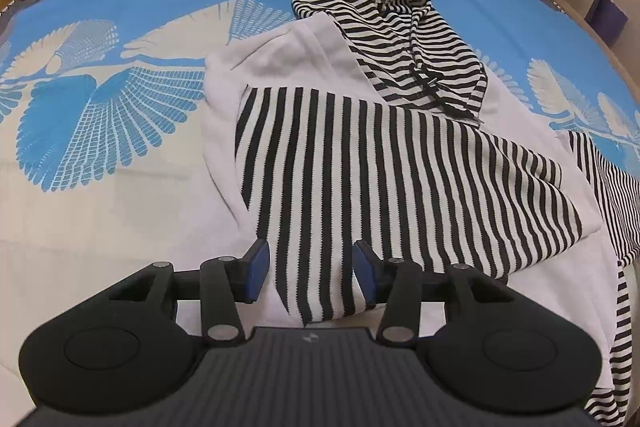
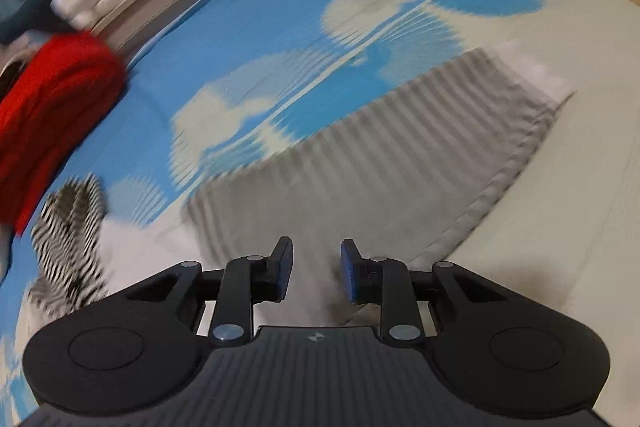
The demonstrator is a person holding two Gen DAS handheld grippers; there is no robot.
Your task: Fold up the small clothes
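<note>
The striped hoodie [image 1: 392, 163] lies mid-frame on the bed [image 1: 120, 27], one sleeve folded across. Left tongs [image 1: 310, 277] spread, straddling the cuff; right tongs [image 2: 316, 271] spread, empty. Judged next: fold the other sleeve.

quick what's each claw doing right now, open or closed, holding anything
Left claw: open, holding nothing, poised over the striped sleeve.
Right claw: open, holding nothing, above the blurred striped fabric.
</note>
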